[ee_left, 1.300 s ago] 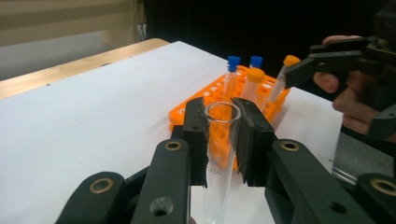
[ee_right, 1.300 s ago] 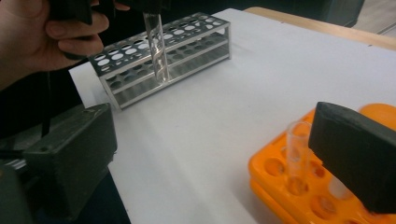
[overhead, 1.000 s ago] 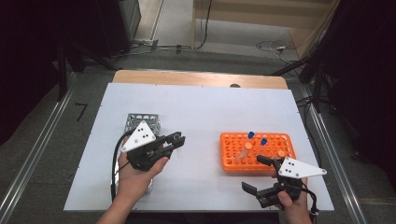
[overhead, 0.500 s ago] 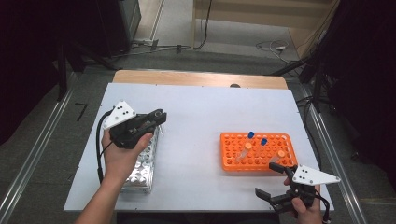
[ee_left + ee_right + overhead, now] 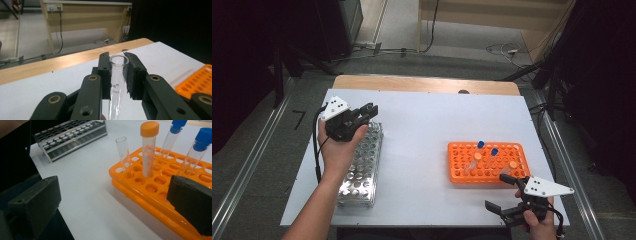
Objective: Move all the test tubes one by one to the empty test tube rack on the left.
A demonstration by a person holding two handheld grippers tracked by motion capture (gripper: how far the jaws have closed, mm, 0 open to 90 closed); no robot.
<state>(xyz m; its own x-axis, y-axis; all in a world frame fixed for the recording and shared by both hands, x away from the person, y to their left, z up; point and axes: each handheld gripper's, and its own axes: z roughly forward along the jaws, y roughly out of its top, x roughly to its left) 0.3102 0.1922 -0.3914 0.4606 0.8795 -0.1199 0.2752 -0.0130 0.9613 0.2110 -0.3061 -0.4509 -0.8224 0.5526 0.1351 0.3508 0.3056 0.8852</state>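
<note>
Jaws of the left gripper (image 5: pixel 117 75) clamp a clear tube (image 5: pixel 116 82); the right gripper (image 5: pixel 115 205) gapes beside the orange rack (image 5: pixel 160 192).

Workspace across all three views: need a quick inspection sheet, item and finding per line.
Surface: white table top, wooden strip along its far edge.
Job's things: metal tube rack at left; orange tube rack at right holding an orange-capped tube, two blue-capped tubes and an uncapped glass tube.
Clutter: nothing seen.
Grippers: left tool shut on an open clear test tube, above the metal rack's far end; right tool open, near the orange rack's front corner.
Cables: black cable trails from the left tool; more on the floor beyond the table.
Surroundings: wooden furniture behind, dark sides.
</note>
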